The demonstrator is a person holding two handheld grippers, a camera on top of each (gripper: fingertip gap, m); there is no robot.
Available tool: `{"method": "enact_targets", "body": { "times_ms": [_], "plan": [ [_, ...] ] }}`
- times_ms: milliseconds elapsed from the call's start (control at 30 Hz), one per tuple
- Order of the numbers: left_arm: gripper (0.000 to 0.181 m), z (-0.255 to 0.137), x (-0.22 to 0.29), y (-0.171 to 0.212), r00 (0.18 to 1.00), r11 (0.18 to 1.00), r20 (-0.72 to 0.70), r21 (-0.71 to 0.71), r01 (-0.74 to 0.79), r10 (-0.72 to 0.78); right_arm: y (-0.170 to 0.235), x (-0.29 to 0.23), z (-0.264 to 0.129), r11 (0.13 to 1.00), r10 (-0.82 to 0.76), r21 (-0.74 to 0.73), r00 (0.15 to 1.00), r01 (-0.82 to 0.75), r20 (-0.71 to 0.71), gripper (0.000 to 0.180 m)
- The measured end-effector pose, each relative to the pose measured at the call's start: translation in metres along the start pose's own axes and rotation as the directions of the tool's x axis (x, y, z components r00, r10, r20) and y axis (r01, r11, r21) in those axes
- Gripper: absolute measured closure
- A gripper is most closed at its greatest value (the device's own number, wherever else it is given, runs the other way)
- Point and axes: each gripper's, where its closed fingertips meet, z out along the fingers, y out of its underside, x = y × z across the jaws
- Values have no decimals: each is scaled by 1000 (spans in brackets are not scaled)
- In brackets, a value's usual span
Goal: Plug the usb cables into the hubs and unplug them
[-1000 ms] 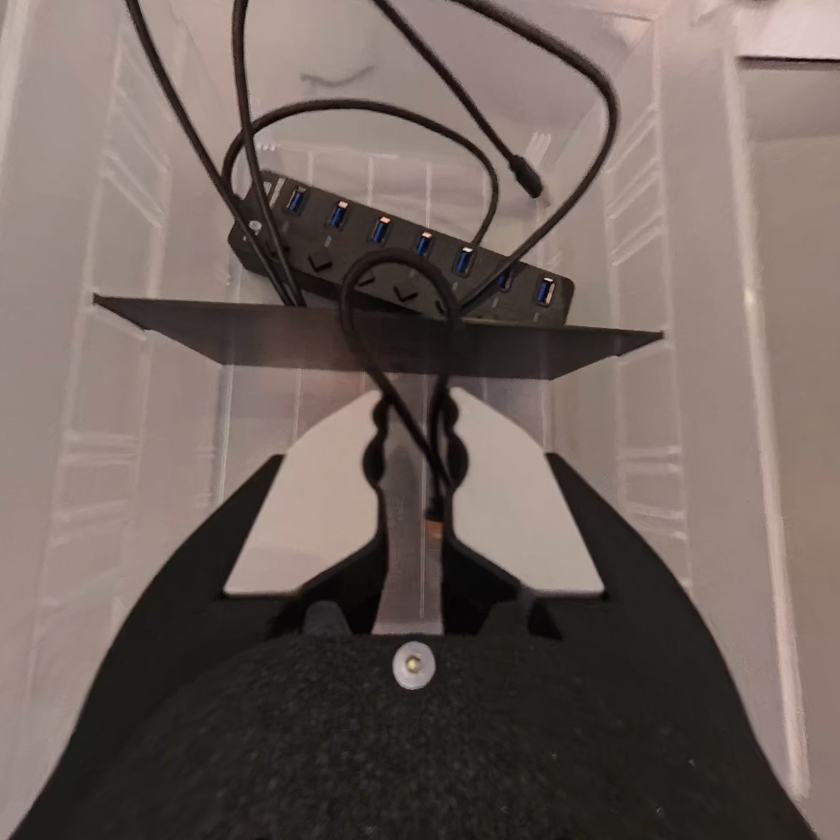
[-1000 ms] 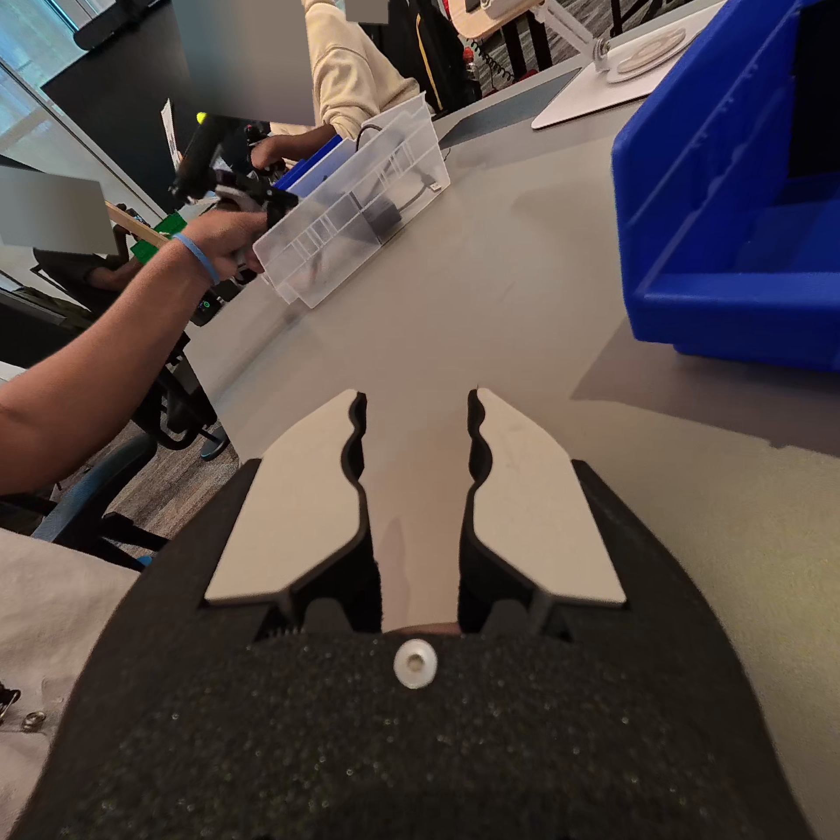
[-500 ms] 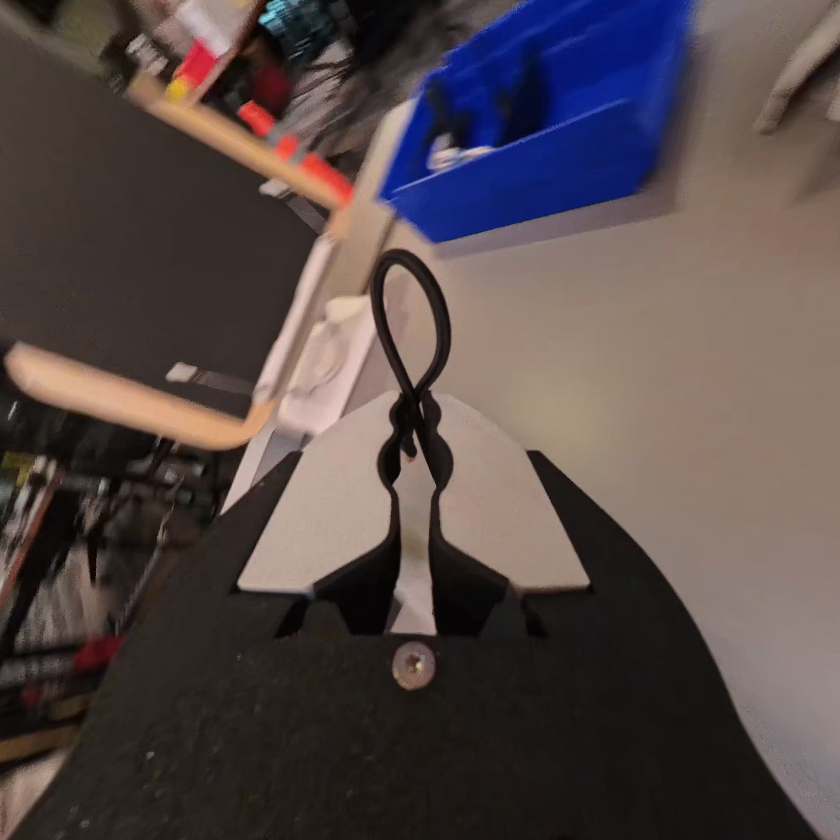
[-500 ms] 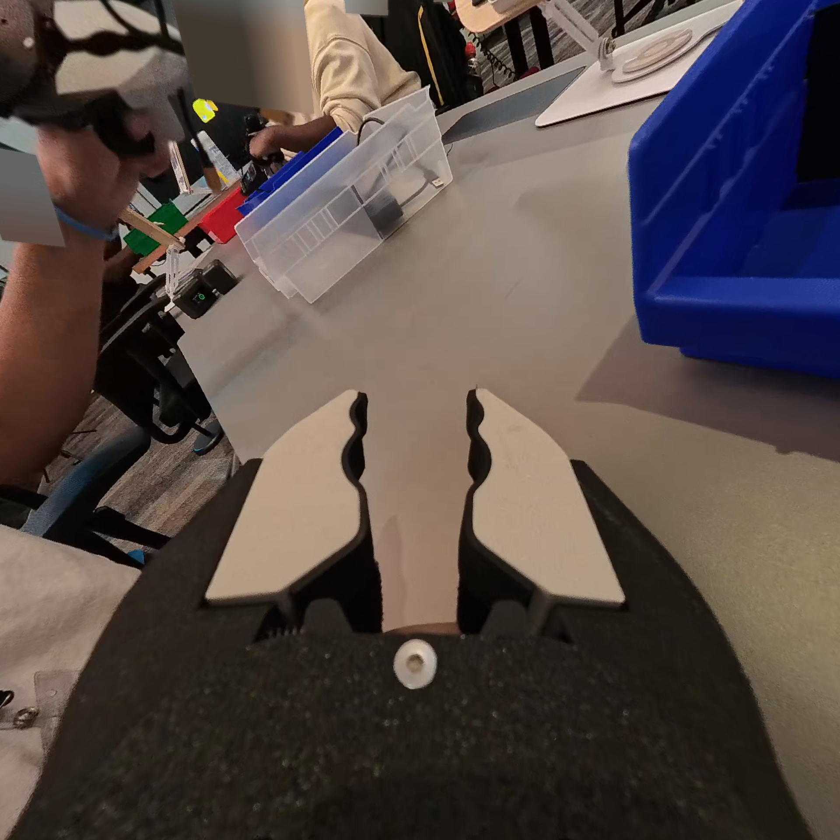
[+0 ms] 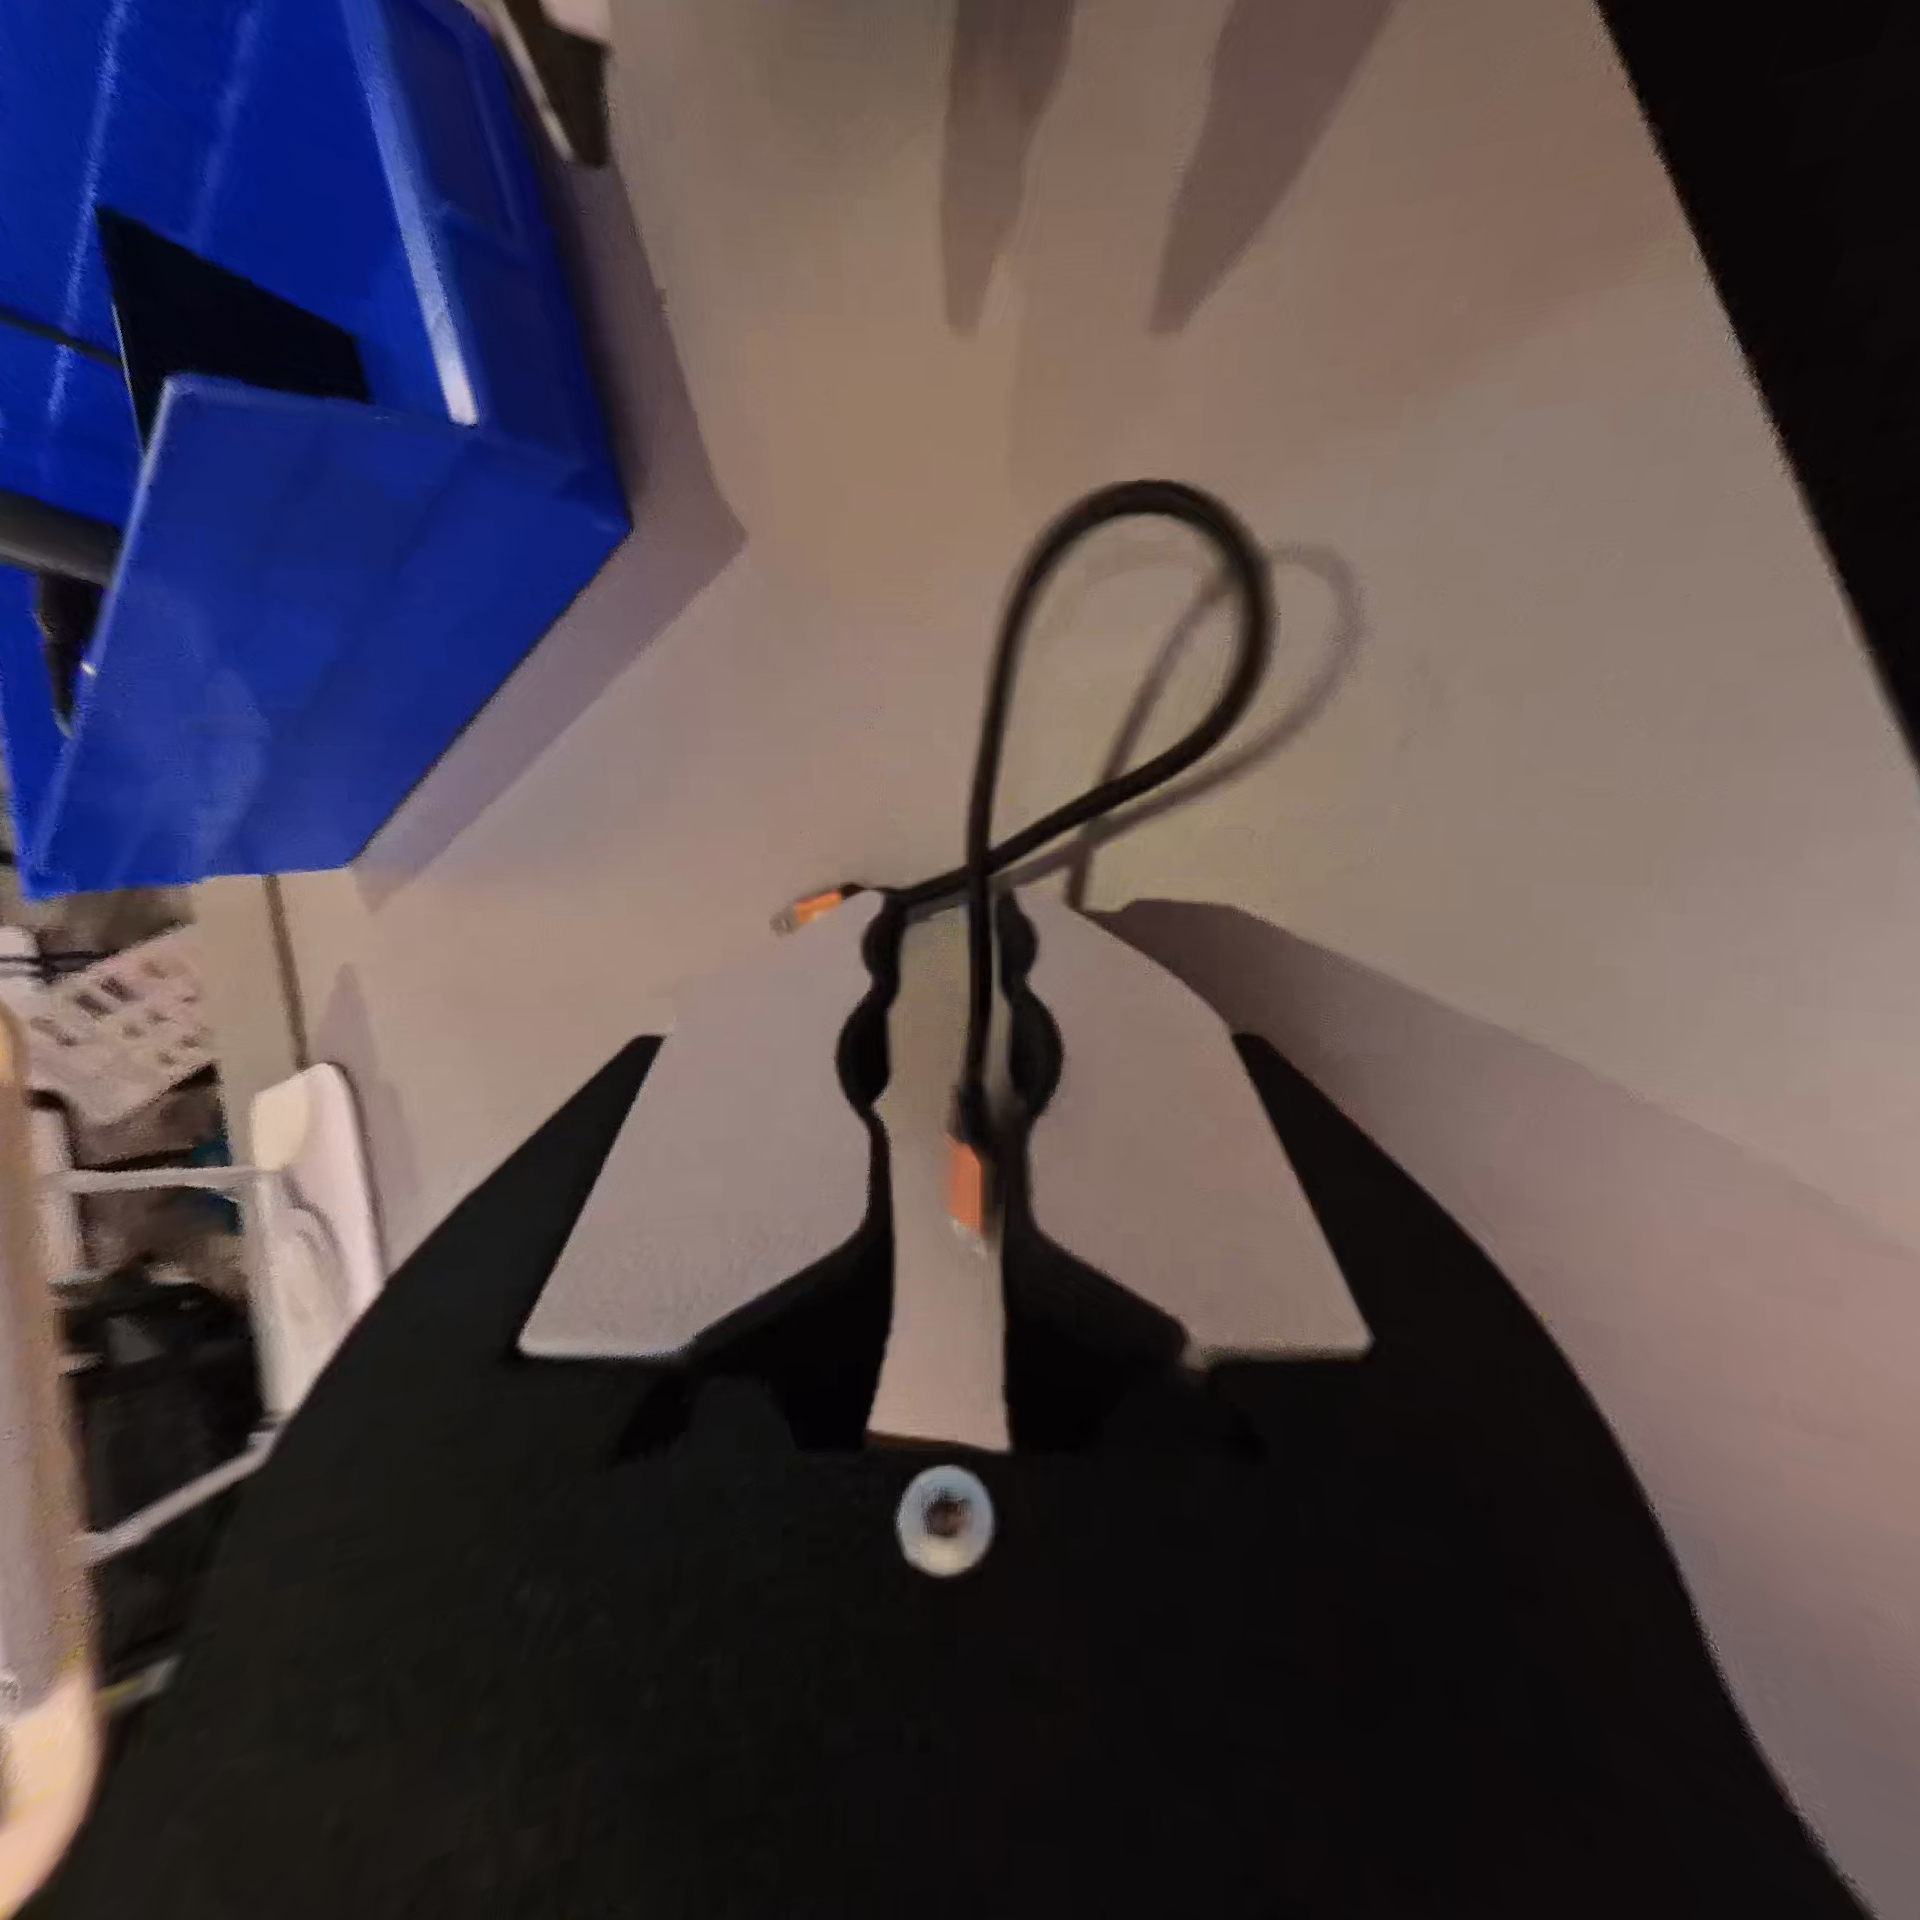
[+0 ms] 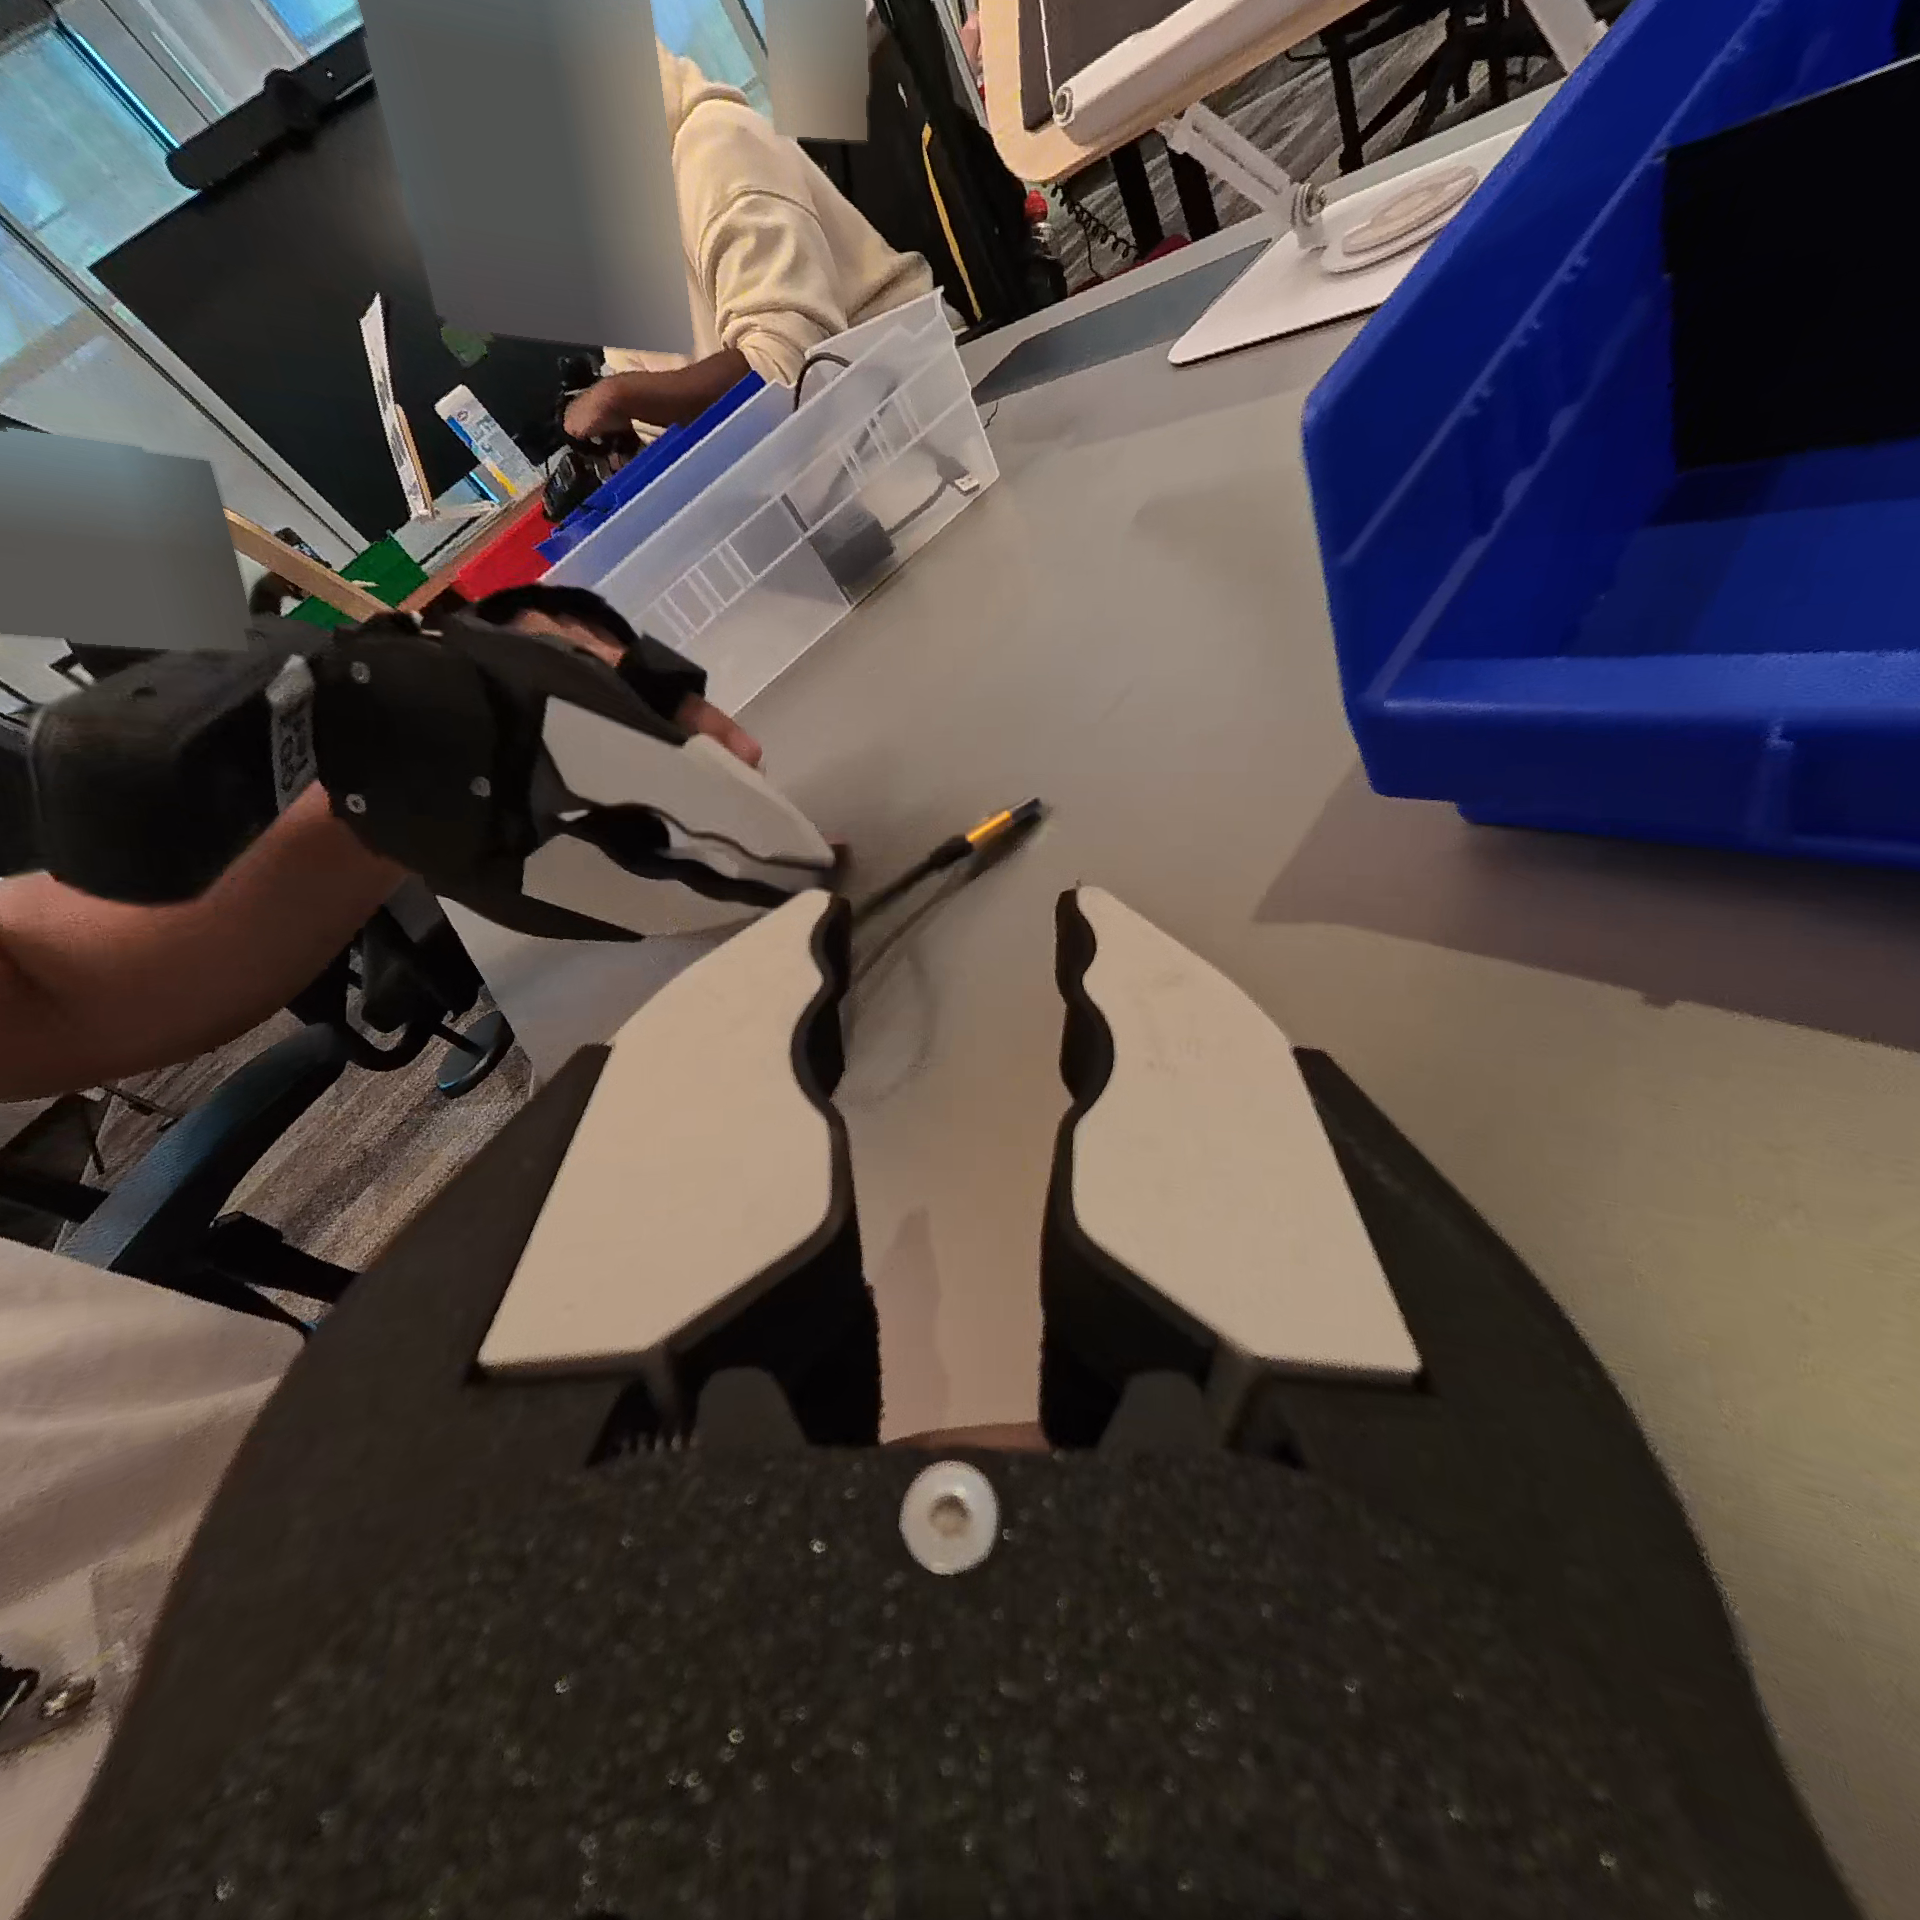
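A short black USB cable point(image 5: 1132, 623) with orange plugs lies in a loop on the grey table point(image 5: 1351, 520). My left gripper point(image 5: 940, 914) is open, tips down at the table. The cable runs between its fingers, one orange plug point(image 5: 966, 1184) in the gap and the other point(image 5: 816, 912) just left of the tips. In the right wrist view the left gripper point(image 6: 821, 862) touches the table, with the cable point(image 6: 935, 862) stretching from it. My right gripper point(image 6: 945, 904) is open and empty, just above the table behind the cable. A dark hub-like block point(image 6: 857, 551) sits in the clear bin point(image 6: 914, 416).
A big blue bin point(image 6: 1662, 623) stands at the right of the table; it also shows in the left wrist view point(image 5: 312, 644). The clear bin stands at the far left edge. A person in a cream top point(image 6: 790, 239) sits behind it. A white stand base point(image 6: 1340, 260) is at the back.
My left gripper came out of the clear bin shut on the cable, swung over the table, came down in front of my right gripper and opened. The right gripper barely moved.
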Motion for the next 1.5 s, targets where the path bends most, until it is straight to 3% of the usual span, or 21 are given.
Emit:
{"method": "enact_targets", "body": {
  "times_ms": [133,267,333,400,467,533,600,667,733,900,1000,1100,1167,1200,1300,1367,1400,1500],
  "plan": [
    [145,-17,6,-5,947,949,-118,69,308,-298,5,-3,3,1000,9,-26,1000,-9,17,139],
    [141,-66,-22,4,787,764,-151,189,616,-597,5,-5,5,1000,15,-24,999,-15,31,139],
    [135,-107,-53,31,744,708,-81,255,659,-663,5,-5,5,1000,13,-26,999,-12,32,139],
    [135,-151,-89,76,751,740,76,264,619,-656,5,-6,5,1000,13,-25,999,-12,37,139],
    [130,-186,-121,128,767,797,217,204,569,-603,6,-7,6,999,19,-29,999,-17,47,138],
    [132,-210,-147,175,777,820,262,168,547,-572,8,-8,8,999,20,-40,998,-18,54,138],
    [132,-218,-158,226,762,790,218,84,608,-610,10,-9,10,999,15,-51,998,-12,56,137],
    [129,-215,-168,287,737,740,225,-90,667,-637,11,-10,12,998,7,-60,998,-4,56,137],
    [128,-202,-161,328,735,698,135,-240,675,-665,10,-11,15,998,4,-62,998,0,56,137],
    [119,-172,-127,403,770,617,-47,-631,471,-636,2,-17,22,1000,4,-31,996,-1,84,137],
    [119,-161,-115,411,760,635,-171,-677,371,-627,4,-17,28,999,14,-41,996,-11,88,137],
    [122,-141,-120,409,857,744,-239,-630,221,-457,10,-19,34,997,29,-71,993,-21,112,136],
    [123,-132,-117,411,878,773,-285,-619,138,-384,9,-22,37,997,36,-73,990,-26,138,137],
    [130,-131,-112,409,856,779,-324,-612,134,-403,9,-23,38,997,41,-74,988,-30,149,137],
    [129,-131,-108,409,793,758,-352,-621,200,-498,11,-25,42,994,63,-95,982,-47,176,137],
    [125,-140,-102,419,767,712,-374,-686,150,-522,13,-27,43,992,82,-115,976,-60,201,138],
    [132,-144,-102,419,753,700,-383,-700,142,-536,13,-29,43,990,92,-121,972,-66,216,138],
    [129,-147,-104,404,719,723,-409,-666,186,-562,13,-31,44,988,119,-125,962,-90,244,139]
  ]
}}
